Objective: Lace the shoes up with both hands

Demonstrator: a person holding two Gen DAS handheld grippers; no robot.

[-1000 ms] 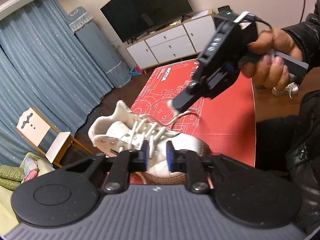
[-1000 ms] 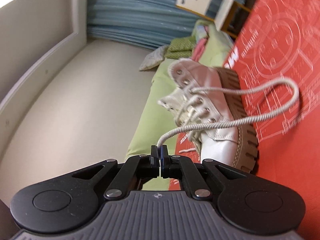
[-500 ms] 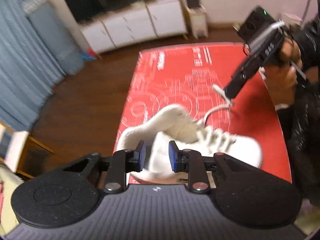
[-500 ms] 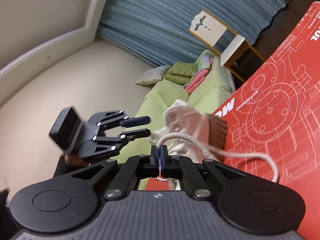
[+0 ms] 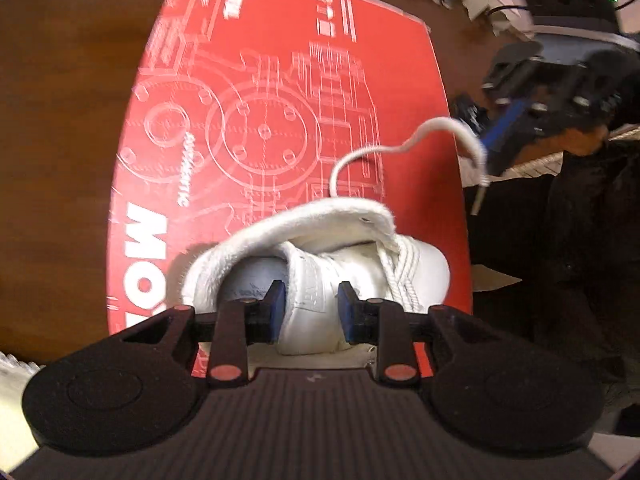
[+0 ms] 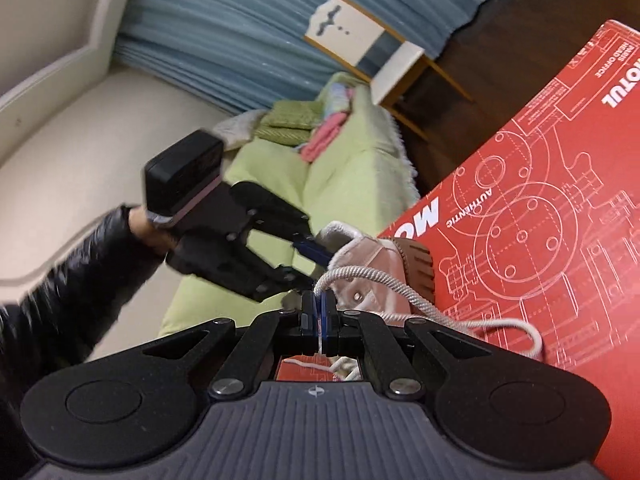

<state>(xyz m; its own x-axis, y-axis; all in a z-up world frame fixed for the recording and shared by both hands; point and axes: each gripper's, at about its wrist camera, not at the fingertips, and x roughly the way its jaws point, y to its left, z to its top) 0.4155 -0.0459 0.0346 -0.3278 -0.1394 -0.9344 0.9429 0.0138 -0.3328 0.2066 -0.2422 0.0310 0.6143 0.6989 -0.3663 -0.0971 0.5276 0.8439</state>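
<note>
A white high-top shoe (image 5: 320, 248) lies on a red printed mat (image 5: 260, 100). My left gripper (image 5: 311, 310) points steeply down over the shoe's mouth, open, with the tongue between its blue pads; no squeeze shows. From the right wrist view the left gripper (image 6: 316, 268) sits at the shoe's collar (image 6: 372, 256). My right gripper (image 6: 320, 312) is shut on the white lace (image 6: 376, 276) near its end. The lace (image 5: 360, 156) arcs up from the shoe's top eyelets to the right gripper (image 5: 486, 148), which is blurred at the mat's right edge.
The red mat (image 6: 560, 200) covers a table over a dark wood floor. A green sofa with folded clothes (image 6: 340, 160), a small wooden chair (image 6: 380, 60) and blue curtains stand beyond. A person's black sleeve (image 6: 80, 272) and jacket (image 5: 560, 240) crowd the sides.
My left gripper has swung across to above the shoe's mouth and tipped from nearly level to steeply down. The right gripper has risen with the lace, drawing it up off the mat.
</note>
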